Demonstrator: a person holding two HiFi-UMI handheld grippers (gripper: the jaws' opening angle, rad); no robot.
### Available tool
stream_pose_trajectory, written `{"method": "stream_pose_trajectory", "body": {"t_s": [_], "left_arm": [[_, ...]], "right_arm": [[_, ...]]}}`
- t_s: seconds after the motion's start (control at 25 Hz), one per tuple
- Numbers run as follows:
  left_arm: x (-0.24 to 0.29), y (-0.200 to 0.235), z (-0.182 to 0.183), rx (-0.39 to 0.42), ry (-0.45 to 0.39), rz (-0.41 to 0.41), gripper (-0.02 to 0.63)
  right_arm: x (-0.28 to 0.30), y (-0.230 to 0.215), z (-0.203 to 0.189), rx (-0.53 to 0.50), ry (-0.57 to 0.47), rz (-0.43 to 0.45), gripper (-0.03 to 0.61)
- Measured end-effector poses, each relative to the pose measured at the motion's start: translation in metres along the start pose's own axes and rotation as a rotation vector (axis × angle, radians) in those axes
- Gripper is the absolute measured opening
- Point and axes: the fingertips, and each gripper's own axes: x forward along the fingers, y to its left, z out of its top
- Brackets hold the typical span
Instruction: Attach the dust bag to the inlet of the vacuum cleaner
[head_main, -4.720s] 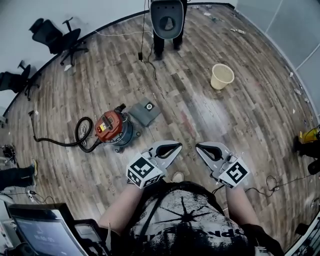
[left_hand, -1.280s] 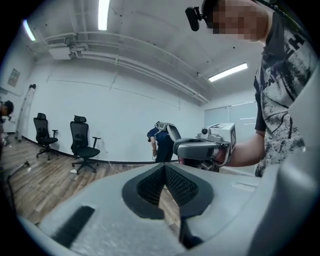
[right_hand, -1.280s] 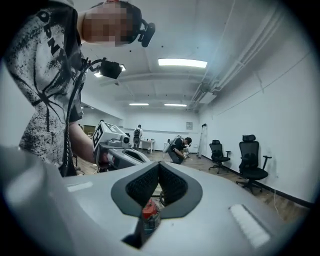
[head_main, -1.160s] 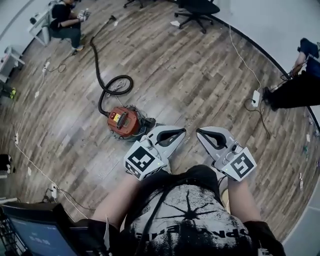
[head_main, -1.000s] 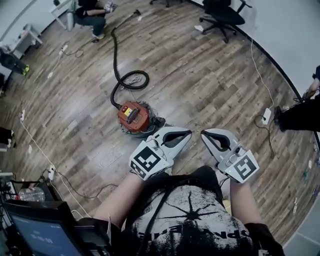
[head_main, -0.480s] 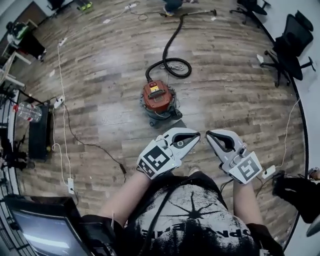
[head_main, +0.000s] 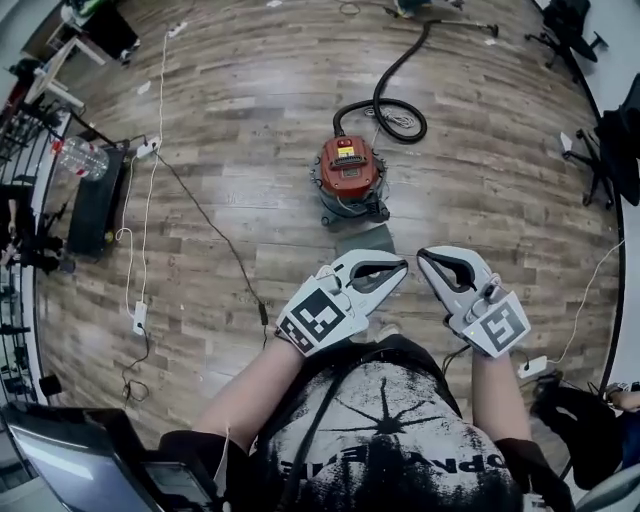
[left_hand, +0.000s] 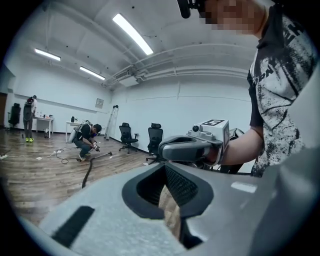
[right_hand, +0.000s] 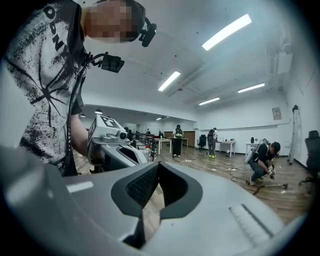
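Observation:
The red vacuum cleaner (head_main: 349, 170) stands on the wooden floor straight ahead, and its black hose (head_main: 384, 100) loops away behind it. A flat grey dust bag (head_main: 364, 239) lies on the floor just in front of it. The tips of my grippers partly cover the bag. My left gripper (head_main: 402, 267) and right gripper (head_main: 425, 259) hang side by side in front of my body, above the floor and short of the vacuum cleaner. Both are shut and empty. Each gripper view looks level across the room. The left gripper view shows the right gripper (left_hand: 192, 146), and the right gripper view shows the left gripper (right_hand: 114, 145).
A black cable (head_main: 212, 232) runs across the floor to a power strip (head_main: 138, 318) on the left. Further left are a black case (head_main: 96, 200) and a water bottle (head_main: 80, 158). Office chairs (head_main: 612, 130) stand at the right. A crouching person (left_hand: 86, 140) handles the far hose end.
The head view has swung round, so the vacuum cleaner has shifted from the left to straight ahead above the grippers. Both grippers stayed shut, side by side before my body.

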Motion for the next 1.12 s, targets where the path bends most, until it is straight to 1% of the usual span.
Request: {"method": "stream_pose_trajectory", "body": {"t_s": [0.12, 0.24, 0.36, 0.44, 0.56, 0.64, 0.76, 0.84, 0.96, 1.04, 1.12], "left_arm": [[-0.013, 0.024, -0.005, 0.006, 0.003, 0.0, 0.003], [-0.022, 0.056, -0.014, 0.016, 0.007, 0.003, 0.003], [-0.02, 0.089, -0.034, 0.026, 0.017, -0.003, 0.003], [-0.014, 0.108, -0.056, 0.026, 0.019, -0.005, 0.003], [0.002, 0.137, -0.096, 0.044, 0.006, 0.0, 0.003], [0.012, 0.15, -0.136, 0.068, 0.016, 0.001, 0.003], [0.028, 0.158, -0.21, 0.058, 0.031, -0.017, 0.003], [0.043, 0.168, -0.262, 0.053, 0.042, -0.01, 0.003], [0.076, 0.178, -0.345, 0.088, 0.084, 0.007, 0.003], [0.1, 0.177, -0.396, 0.108, 0.096, 0.001, 0.003], [0.118, 0.178, -0.442, 0.112, 0.122, -0.008, 0.003]], "right_arm": [[0.016, -0.01, -0.004, 0.01, 0.015, -0.042, 0.008], [0.029, -0.023, -0.025, 0.032, 0.071, -0.086, 0.008], [0.043, -0.036, -0.065, 0.049, 0.14, -0.105, 0.048], [0.051, -0.043, -0.11, 0.068, 0.196, -0.11, 0.071], [0.068, -0.051, -0.192, 0.059, 0.278, -0.105, 0.142], [0.08, -0.05, -0.256, 0.054, 0.329, -0.098, 0.18], [0.084, -0.04, -0.38, 0.144, 0.467, -0.124, 0.211], [0.085, -0.038, -0.469, 0.172, 0.537, -0.134, 0.219], [0.085, -0.032, -0.592, 0.184, 0.614, -0.116, 0.226], [0.082, -0.029, -0.66, 0.188, 0.657, -0.106, 0.23], [0.081, -0.034, -0.719, 0.202, 0.704, -0.119, 0.232]]}}
